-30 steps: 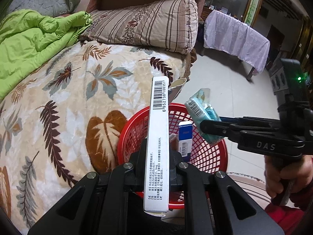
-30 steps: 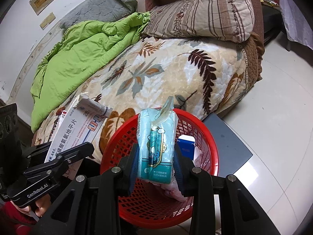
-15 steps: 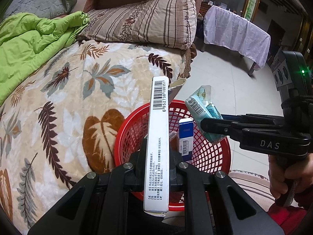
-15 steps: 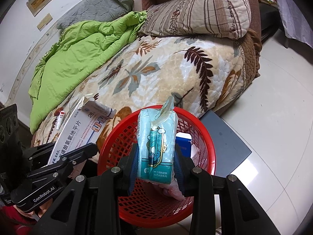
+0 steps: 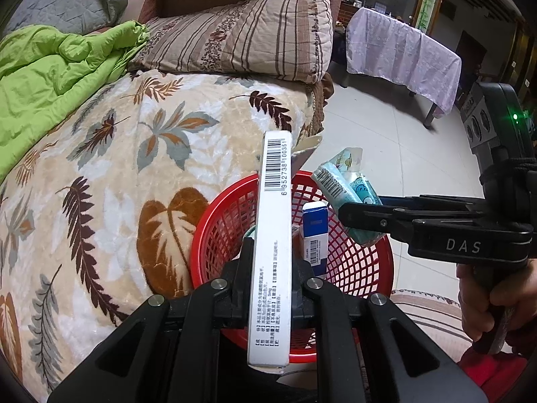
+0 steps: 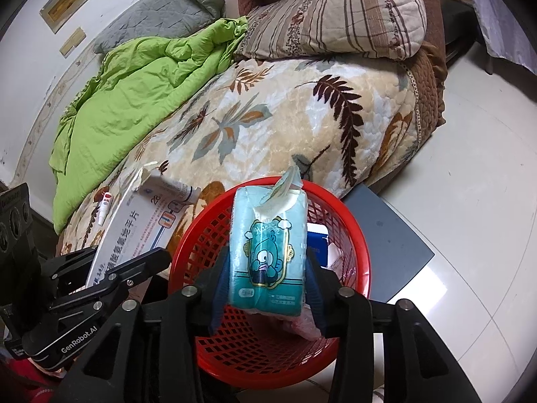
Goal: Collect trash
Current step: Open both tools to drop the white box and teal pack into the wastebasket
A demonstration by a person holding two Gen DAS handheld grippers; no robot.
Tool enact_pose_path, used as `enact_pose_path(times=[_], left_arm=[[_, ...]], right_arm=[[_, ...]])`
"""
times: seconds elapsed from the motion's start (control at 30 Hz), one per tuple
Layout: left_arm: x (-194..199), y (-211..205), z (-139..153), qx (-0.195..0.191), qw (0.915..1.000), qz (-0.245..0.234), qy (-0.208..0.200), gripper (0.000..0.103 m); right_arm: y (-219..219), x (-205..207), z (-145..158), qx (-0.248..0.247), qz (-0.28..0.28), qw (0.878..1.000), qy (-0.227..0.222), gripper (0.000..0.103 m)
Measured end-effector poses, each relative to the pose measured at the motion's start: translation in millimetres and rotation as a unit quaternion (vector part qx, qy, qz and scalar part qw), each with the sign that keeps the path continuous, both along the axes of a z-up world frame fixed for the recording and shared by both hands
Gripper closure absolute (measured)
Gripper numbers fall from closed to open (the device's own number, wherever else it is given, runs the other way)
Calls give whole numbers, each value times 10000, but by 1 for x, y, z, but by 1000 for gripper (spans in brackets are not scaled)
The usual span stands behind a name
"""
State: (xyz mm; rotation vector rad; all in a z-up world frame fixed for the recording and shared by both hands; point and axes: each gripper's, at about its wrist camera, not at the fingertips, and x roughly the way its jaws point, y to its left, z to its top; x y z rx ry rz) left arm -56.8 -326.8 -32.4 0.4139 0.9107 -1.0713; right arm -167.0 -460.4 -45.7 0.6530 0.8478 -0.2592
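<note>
both tools [image 5: 270, 262] [image 6: 266, 278] angle down over red basket [image 6: 359, 235].

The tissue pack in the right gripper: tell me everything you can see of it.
The tissue pack is a soft teal plastic packet with a cartoon character on its face, a barcode on one side and a torn-open flap on top. It stands upright between the right gripper jaws, which are opening, directly above the red mesh basket.

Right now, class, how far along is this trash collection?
Done: a blue box sits in the red basket. In hand: the right gripper is opening around a tissue pack over the basket; the left gripper grips a white carton. Left: a small tube on the bed.
</note>
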Motion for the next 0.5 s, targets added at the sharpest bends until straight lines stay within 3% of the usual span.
enact_pose_path(times=[0.03, 0.17, 0.37, 0.5], left_arm=[[0, 0, 0, 4, 10000, 2, -4, 88], [0, 3, 3, -55, 9999, 79, -66, 65], [4, 9, 8, -150, 9997, 184, -54, 64], [10, 16, 12, -238, 9992, 325, -2, 64]], right_arm=[[-1, -1, 0, 1, -17, 10000, -1, 55], [-3, -2, 3, -19, -67, 10000, -23, 53], [4, 3, 3, -13, 148, 9999, 83, 50], [13, 6, 6, -322, 254, 9989, 225, 45]])
